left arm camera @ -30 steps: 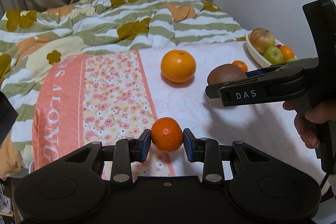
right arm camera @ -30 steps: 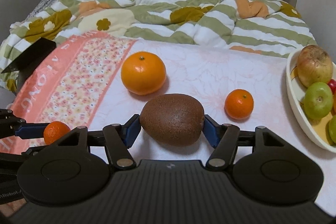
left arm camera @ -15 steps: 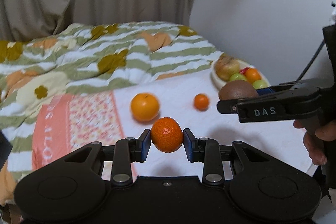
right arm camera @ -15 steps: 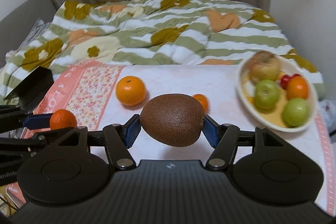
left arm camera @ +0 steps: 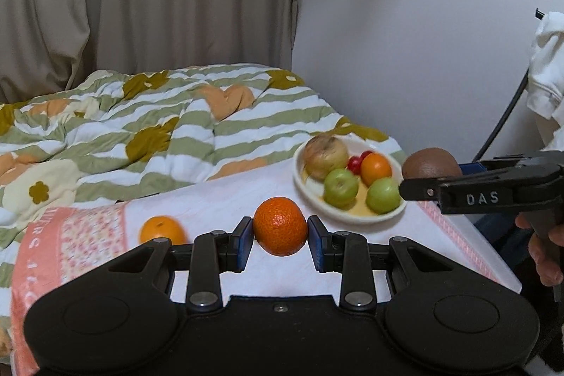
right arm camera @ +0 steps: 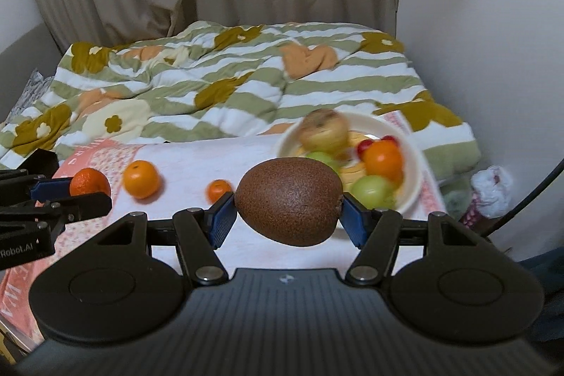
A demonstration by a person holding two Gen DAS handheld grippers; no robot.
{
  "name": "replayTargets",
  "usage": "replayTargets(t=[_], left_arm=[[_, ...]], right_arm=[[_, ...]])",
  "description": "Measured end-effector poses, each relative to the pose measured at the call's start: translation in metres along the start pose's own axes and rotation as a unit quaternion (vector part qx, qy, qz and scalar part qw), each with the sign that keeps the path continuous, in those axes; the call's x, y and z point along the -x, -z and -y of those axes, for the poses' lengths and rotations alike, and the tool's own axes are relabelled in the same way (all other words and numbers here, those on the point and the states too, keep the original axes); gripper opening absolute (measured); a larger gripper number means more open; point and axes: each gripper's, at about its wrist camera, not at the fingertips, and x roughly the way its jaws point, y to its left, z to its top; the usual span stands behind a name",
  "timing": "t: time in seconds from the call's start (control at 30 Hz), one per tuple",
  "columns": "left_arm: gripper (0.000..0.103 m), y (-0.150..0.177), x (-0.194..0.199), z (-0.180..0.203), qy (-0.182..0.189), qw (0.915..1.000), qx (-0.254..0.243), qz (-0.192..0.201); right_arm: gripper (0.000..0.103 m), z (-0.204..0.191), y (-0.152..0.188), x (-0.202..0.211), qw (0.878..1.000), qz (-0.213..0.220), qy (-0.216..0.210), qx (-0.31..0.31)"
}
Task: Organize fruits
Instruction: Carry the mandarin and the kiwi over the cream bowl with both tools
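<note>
A mandarin (left arm camera: 280,225) was clamped in the left gripper (left arm camera: 280,236), a kiwi (right arm camera: 289,201) in the right gripper (right arm camera: 288,219). Neither had yet been placed in the bowl (left arm camera: 310,189); two oranges (right arm camera: 141,179) were left on the bed.

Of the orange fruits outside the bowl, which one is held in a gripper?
The bumpy mandarin, clamped between the left gripper pads. The large smooth orange and the small tangerine lie loose on the white cloth.

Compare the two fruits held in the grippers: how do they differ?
The round orange mandarin in the left gripper is glossy and dimpled; the oval brown kiwi in the right gripper is matte, fuzzy and larger, forcing wider jaws. Both are clamped between blue pads, lifted off the bed.
</note>
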Motion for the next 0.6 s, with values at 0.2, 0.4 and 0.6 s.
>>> replayTargets(t=[0.2, 0.4, 0.6], left_arm=[[0.037, -0.022, -0.03, 0.045, -0.02, 0.9997, 0.011, 0.009], [0.037, -0.041, -0.071, 0.082, -0.039, 0.9988, 0.027, 0.007], [0.037, -0.052, -0.114, 0.105, -0.049, 0.9981, 0.035, -0.011]], right_arm=[[0.079, 0.058, -0.018, -0.008, 1.0, 0.006, -0.015, 0.019], [0.079, 0.109, -0.04, -0.035, 0.999, 0.006, -0.04, 0.037], [0.079, 0.14, -0.06, -0.071, 0.997, -0.002, -0.059, 0.048]])
